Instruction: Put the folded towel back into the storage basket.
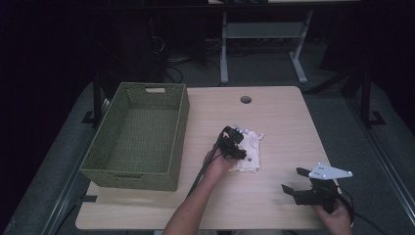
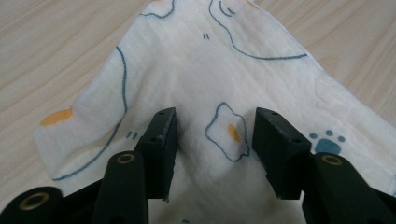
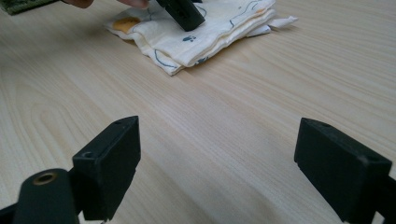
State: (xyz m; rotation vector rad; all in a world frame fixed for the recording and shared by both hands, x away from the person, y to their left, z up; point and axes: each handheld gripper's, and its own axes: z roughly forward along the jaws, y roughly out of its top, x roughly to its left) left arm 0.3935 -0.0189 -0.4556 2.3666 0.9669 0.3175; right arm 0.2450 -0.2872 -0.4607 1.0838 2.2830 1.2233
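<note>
The left gripper (image 2: 212, 135) spreads half-closed jaws over the folded cream printed cloth (image 2: 205, 79), unpinched and unlifted; the woven green basket (image 1: 134, 139) waits; the right gripper (image 3: 224, 163) idles wide

The high view is dim and grainy: the room behind the table (image 1: 274, 112) sinks into near black, while the wooden top catches a soft, even light from overhead (no hard glare anywhere). Shadows are faint, a weak one lying under the green basket (image 1: 137, 137). The left gripper view is bright and warm, sharp on the printed cloth (image 2: 210, 70), with the near black parts slightly soft. The right gripper view is clear on the wood grain; the far cloth looks a little blurred.
</note>
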